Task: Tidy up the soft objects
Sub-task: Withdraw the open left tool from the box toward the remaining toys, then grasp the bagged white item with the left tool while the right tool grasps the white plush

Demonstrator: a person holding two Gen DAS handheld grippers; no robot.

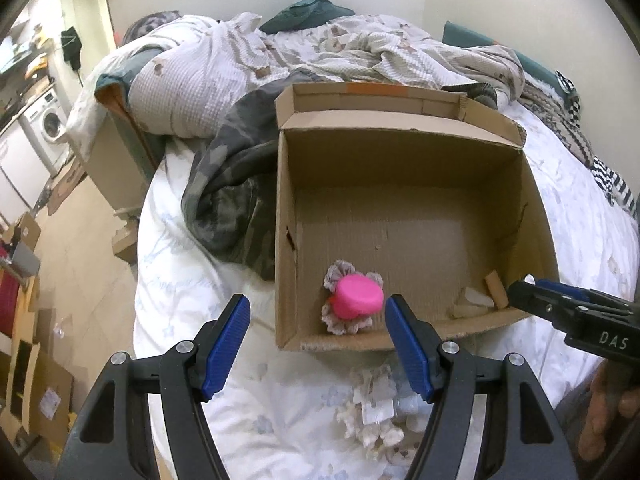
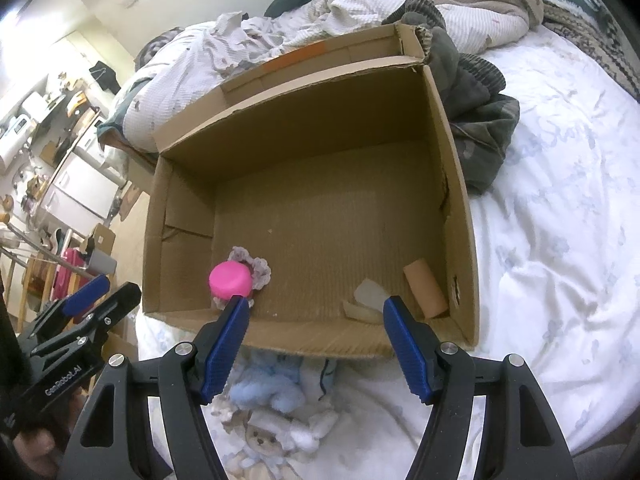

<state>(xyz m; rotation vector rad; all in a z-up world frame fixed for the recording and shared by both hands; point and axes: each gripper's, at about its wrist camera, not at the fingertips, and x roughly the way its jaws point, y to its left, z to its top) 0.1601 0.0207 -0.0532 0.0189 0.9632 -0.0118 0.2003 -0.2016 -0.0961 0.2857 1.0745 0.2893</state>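
An open cardboard box [image 1: 532,208] [image 2: 460,208] sits on the bed. Inside, near its front wall, lies a pink round soft toy with a lace frill [image 1: 356,300] [image 2: 232,280], plus a tan roll [image 2: 424,290] and a pale scrap [image 2: 370,296] in the other front corner. On the bedsheet in front of the box lie small soft toys: a blue plush [image 2: 268,388] and a little bear doll [image 2: 264,440], seen as pale toys in the left wrist view [image 1: 376,408]. My left gripper [image 1: 318,344] is open above them. My right gripper [image 2: 316,344] is open at the box's front wall.
A crumpled quilt [image 1: 240,64] and a grey-green garment [image 1: 228,184] lie behind and beside the box. The bed edge drops to a floor with cardboard boxes [image 1: 28,392] on the left. A washing machine [image 1: 50,124] stands far left.
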